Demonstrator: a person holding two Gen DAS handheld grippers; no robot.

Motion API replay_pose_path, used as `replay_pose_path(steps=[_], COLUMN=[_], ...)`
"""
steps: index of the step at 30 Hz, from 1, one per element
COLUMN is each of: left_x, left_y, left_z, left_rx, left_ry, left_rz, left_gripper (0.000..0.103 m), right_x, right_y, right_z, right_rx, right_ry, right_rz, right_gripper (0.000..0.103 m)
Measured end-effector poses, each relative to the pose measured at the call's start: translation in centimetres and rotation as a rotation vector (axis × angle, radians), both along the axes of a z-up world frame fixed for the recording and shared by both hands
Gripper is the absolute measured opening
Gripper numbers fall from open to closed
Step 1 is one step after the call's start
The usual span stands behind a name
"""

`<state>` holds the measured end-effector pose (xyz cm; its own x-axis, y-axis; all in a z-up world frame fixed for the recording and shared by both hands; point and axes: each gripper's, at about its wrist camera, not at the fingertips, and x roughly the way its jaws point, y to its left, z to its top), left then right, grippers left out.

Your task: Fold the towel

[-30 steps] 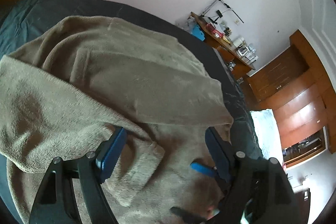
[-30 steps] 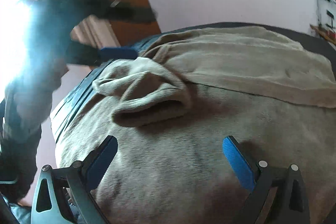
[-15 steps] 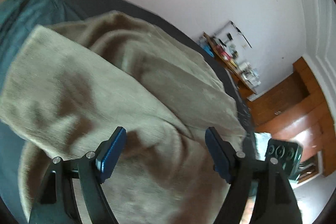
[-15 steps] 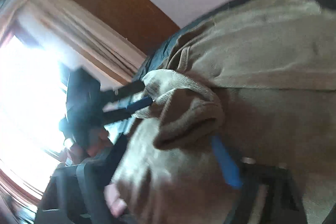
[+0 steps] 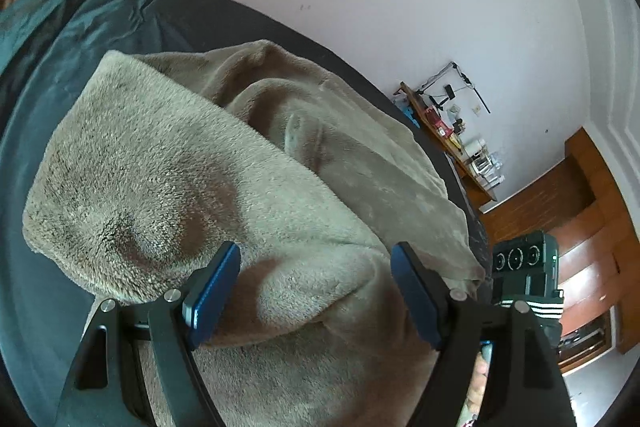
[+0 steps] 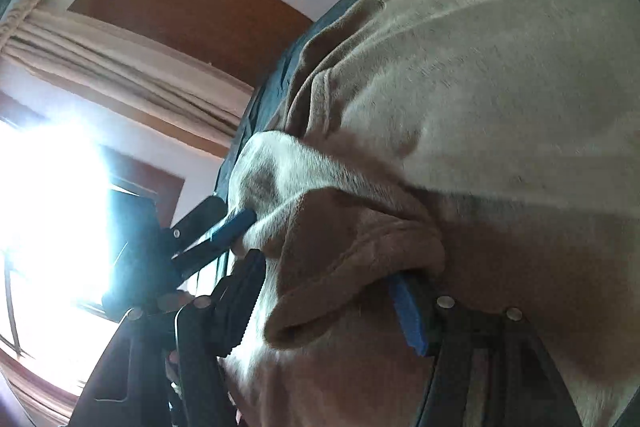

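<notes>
A fluffy beige towel [image 5: 168, 163] lies bunched on a dark teal bed cover [image 5: 84, 27]. In the left wrist view my left gripper [image 5: 316, 287] stands open, a thick fold of towel bulging between its blue pads without being pinched. In the right wrist view the towel [image 6: 480, 75] fills the right side, and my right gripper [image 6: 332, 303] is open around a rolled towel edge [image 6: 352, 259]. My left gripper [image 6: 224, 227] shows there too, at the left, its blue pad touching the pale towel corner. The right gripper's black body [image 5: 524, 267] shows at the right of the left wrist view.
A white wall rises behind the bed. A cluttered wooden shelf [image 5: 452, 139] and wooden cabinets [image 5: 580, 227] stand at the right. In the right wrist view a bright window [image 6: 48, 211], curtains [image 6: 120, 67] and a brown panel lie to the left. A hand [image 5: 478, 383] holds the right gripper.
Both grippers have tilted and moved closer along the towel's edge. The right gripper now straddles the rolled fold, and the left gripper has moved in against the towel corner.
</notes>
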<state>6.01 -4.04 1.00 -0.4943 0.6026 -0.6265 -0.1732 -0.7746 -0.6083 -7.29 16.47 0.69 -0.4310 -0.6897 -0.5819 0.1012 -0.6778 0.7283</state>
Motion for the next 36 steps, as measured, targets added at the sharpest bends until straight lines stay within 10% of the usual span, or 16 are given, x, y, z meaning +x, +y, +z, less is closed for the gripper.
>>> replay_pose_path(steps=[7,18,22,36], left_x=[-1.0,-1.0,-0.8,0.7], left_y=[0.1,0.1,-0.2,0.8], left_z=[-1.1,-1.5,-1.4,2.4], left_rx=[-0.006,0.017,0.017,-0.142], left_ry=[-0.019,-0.011,-0.009,0.206], left_rz=[0.001,-0.011,-0.011,0.031], left_gripper=[0.081,0.081,0.081,0.081], right_x=[0.4,-0.8,-1.5,-2.0], right_y=[-0.5,0.0,-2.0,-1.9], right_z=[2.0,-0.4,-0.2,15.5], right_rx=[0.108,0.051,0.181,0.605], right_ry=[0.115,0.044,0.068,0.597], right_rz=[-0.025,-0.026,0.006,-0.181], right_gripper=[0.058,0.058,0.033,0.017])
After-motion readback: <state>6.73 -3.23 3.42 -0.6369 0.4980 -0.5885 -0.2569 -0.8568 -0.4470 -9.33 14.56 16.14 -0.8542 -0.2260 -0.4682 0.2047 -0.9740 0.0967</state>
